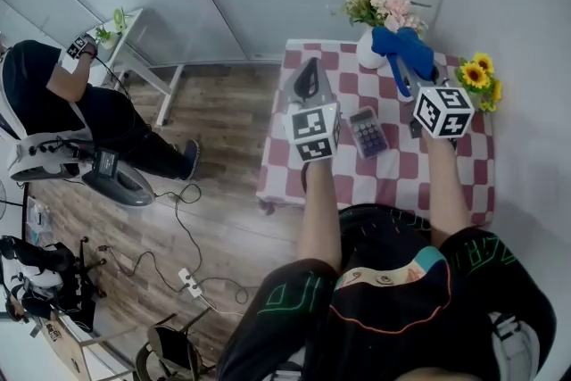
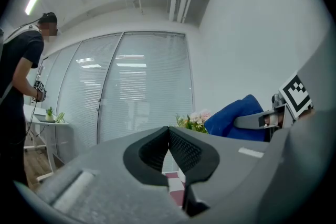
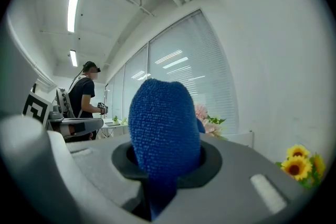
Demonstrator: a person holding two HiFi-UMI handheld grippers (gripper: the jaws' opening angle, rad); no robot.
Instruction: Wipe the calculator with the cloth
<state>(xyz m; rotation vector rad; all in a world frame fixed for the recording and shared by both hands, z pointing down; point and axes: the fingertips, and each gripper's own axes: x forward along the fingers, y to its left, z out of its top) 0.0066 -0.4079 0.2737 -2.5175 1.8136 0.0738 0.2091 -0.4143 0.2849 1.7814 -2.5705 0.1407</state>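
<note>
A small calculator [image 1: 368, 132] lies on the red and white checked table [image 1: 393, 178], between my two grippers. My right gripper [image 1: 403, 76] is raised above the table's far side, shut on a blue cloth [image 1: 401, 47] that bulges out past its tips. In the right gripper view the blue cloth [image 3: 164, 134] fills the gap between the jaws. My left gripper [image 1: 308, 83] hovers over the table's left part, shut with nothing held. In the left gripper view its pads [image 2: 178, 152] meet, and the blue cloth [image 2: 236, 115] shows at the right.
A white vase of pink flowers [image 1: 379, 9] stands at the table's far edge, just left of the cloth. Sunflowers [image 1: 479, 80] sit at the far right. A person [image 1: 62, 103] works at a small white side table [image 1: 134, 45] to the left. Cables [image 1: 192, 268] trail over the wooden floor.
</note>
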